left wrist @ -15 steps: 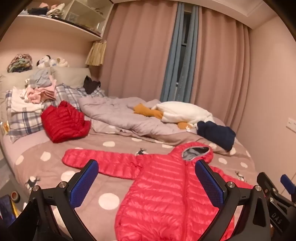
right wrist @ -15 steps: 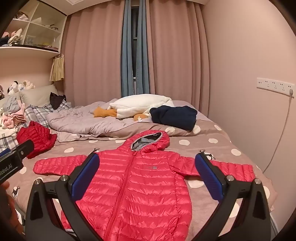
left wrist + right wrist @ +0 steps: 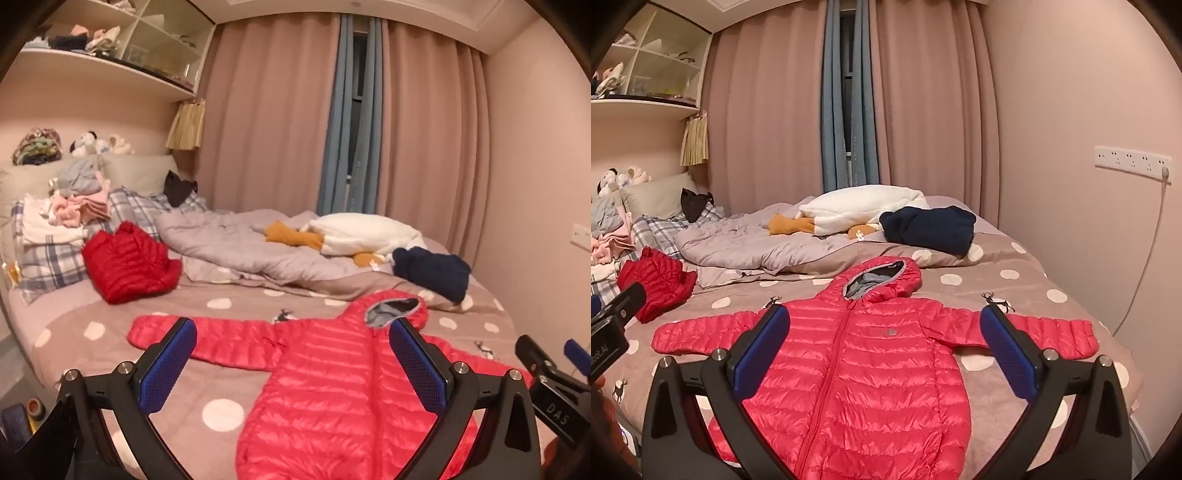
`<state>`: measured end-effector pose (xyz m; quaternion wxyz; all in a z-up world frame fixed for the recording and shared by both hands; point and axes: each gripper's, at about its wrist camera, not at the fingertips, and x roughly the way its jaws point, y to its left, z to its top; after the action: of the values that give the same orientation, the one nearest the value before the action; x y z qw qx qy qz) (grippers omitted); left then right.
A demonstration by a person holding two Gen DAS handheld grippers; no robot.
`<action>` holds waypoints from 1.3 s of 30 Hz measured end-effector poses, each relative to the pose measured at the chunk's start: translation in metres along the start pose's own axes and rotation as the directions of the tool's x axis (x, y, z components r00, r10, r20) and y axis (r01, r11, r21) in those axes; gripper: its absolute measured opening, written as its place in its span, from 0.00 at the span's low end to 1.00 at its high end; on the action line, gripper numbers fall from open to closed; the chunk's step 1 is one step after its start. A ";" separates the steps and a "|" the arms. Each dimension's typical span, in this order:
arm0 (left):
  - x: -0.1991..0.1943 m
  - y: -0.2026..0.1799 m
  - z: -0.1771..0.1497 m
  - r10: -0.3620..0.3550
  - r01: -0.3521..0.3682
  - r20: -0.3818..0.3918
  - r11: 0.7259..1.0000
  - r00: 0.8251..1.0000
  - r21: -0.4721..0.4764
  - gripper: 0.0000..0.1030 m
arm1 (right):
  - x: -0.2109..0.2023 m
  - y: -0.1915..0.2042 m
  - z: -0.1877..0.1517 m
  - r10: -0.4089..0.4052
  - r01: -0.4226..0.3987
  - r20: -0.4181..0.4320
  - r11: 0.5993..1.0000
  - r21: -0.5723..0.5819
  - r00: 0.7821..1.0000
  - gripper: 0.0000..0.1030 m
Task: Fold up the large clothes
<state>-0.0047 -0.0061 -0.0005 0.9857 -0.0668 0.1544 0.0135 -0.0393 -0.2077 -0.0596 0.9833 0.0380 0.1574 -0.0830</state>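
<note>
A pink-red hooded puffer jacket [image 3: 332,391] lies flat on the polka-dot bed, front up, zipped, both sleeves spread out; it also shows in the right wrist view [image 3: 871,362]. My left gripper [image 3: 293,362] is open and empty, held above the jacket's left side. My right gripper [image 3: 882,350] is open and empty, held above the jacket's chest. Part of the right gripper's body shows at the right edge of the left wrist view [image 3: 546,373].
A folded red puffer jacket [image 3: 127,262] lies at the left by plaid pillows [image 3: 51,258] with piled clothes. A grey duvet [image 3: 243,247], white plush goose [image 3: 365,230] and folded navy garment [image 3: 432,271] lie at the back. A wall stands at the right.
Both grippers have shifted slightly; the left view has tilted up a little. The jacket has not moved and both grippers stay open.
</note>
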 end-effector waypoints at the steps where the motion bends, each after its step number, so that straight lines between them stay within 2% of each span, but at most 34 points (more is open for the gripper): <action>1: -0.001 -0.001 0.000 -0.002 0.002 0.002 1.000 1.000 0.004 1.00 | -0.002 -0.001 0.001 -0.004 0.004 0.001 1.000 0.002 1.000 1.00; 10: 0.001 -0.004 -0.003 -0.026 0.026 -0.009 1.000 1.000 -0.017 1.00 | -0.005 -0.004 0.000 -0.014 0.014 -0.003 1.000 0.013 1.000 1.00; 14: -0.003 -0.003 -0.002 -0.024 0.024 0.011 1.000 1.000 -0.013 1.00 | -0.003 -0.004 -0.001 -0.016 0.017 -0.017 0.999 0.042 1.000 1.00; 19: -0.014 -0.005 0.006 -0.095 0.100 0.082 0.993 0.992 -0.058 1.00 | -0.004 0.000 0.005 -0.014 0.017 -0.045 0.999 0.049 0.999 1.00; 22: -0.021 -0.009 0.016 -0.123 0.129 0.078 0.989 0.989 -0.071 1.00 | -0.011 -0.004 0.010 -0.022 0.024 -0.024 0.997 0.076 0.999 1.00; 24: -0.028 -0.016 0.024 -0.115 0.119 0.084 0.992 0.990 -0.037 1.00 | -0.020 -0.006 0.013 -0.008 0.008 -0.008 0.997 0.071 1.000 1.00; 26: -0.037 -0.022 0.029 -0.063 0.064 0.101 0.998 0.993 -0.015 1.00 | -0.031 -0.010 0.016 -0.028 0.028 -0.009 0.996 0.088 1.000 1.00; 28: -0.040 -0.027 0.031 -0.013 0.013 0.083 1.000 0.996 0.004 1.00 | -0.038 -0.013 0.020 -0.032 0.035 -0.025 0.994 0.108 0.999 1.00; 30: -0.046 -0.027 0.034 -0.021 0.020 0.072 1.000 0.997 0.019 1.00 | -0.044 -0.014 0.024 -0.013 0.017 -0.038 0.994 0.109 0.999 1.00; 32: -0.051 -0.021 0.034 -0.012 0.013 0.060 1.000 0.998 -0.010 1.00 | -0.051 -0.015 0.026 0.001 0.002 -0.035 0.995 0.098 0.999 1.00; 37: -0.055 -0.024 0.037 0.005 -0.006 0.051 1.000 0.999 0.003 1.00 | -0.072 -0.014 0.036 -0.029 0.030 -0.017 0.996 0.082 0.999 1.00; 39: -0.053 -0.025 0.037 -0.023 0.023 0.037 1.000 0.999 0.010 1.00 | -0.084 -0.012 0.040 -0.047 0.046 0.011 0.996 0.076 0.999 1.00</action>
<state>-0.0424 -0.0257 0.0540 0.9888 -0.0635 0.1352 0.0027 -0.1085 -0.2109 0.0043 0.9799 0.0712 0.1487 -0.1122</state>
